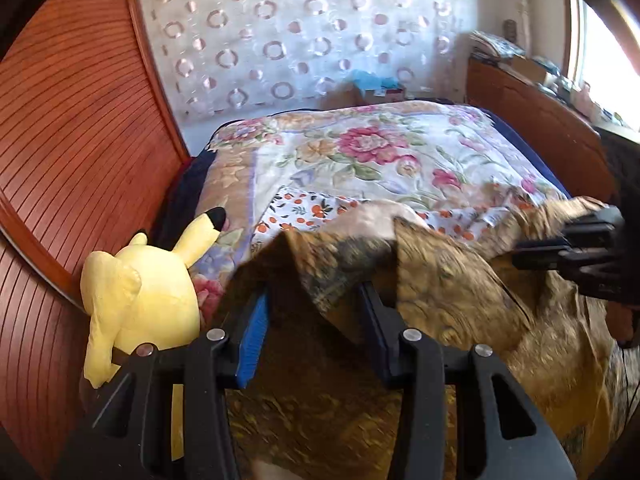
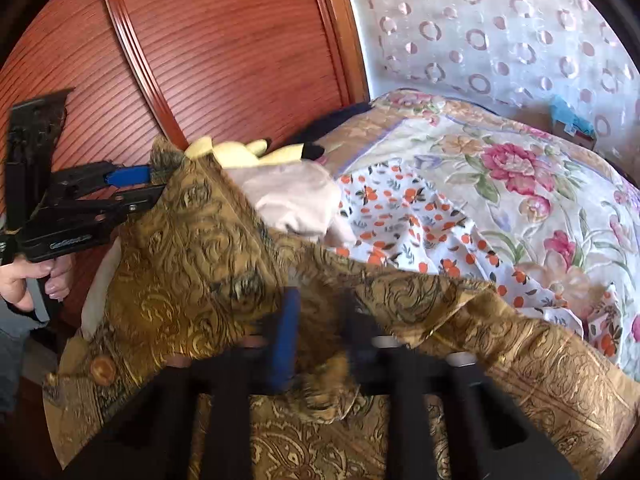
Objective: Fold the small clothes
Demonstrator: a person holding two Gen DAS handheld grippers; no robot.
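A brown-gold paisley garment (image 1: 440, 280) (image 2: 192, 240) with a pale lining (image 2: 288, 200) and fur trim hangs stretched above the bed between both grippers. In the left wrist view my left gripper (image 1: 313, 290) has its jaws partly apart, the gap filled with bunched fabric. From the right wrist view the left gripper (image 2: 156, 184) grips the raised fur-edged corner. My right gripper (image 2: 320, 298) is blurred and closed on the garment's edge. The left wrist view shows the right gripper (image 1: 536, 244) at the right, fingers together on the cloth.
A yellow plush toy (image 1: 140, 292) (image 2: 240, 152) leans against the ribbed wooden headboard (image 1: 80, 140). A white cloth with orange print (image 1: 304, 208) (image 2: 400, 208) lies on the floral quilt (image 1: 380, 152). A wooden board (image 1: 540, 120) borders the bed's right side. A hand (image 2: 24, 280) holds the left gripper's handle.
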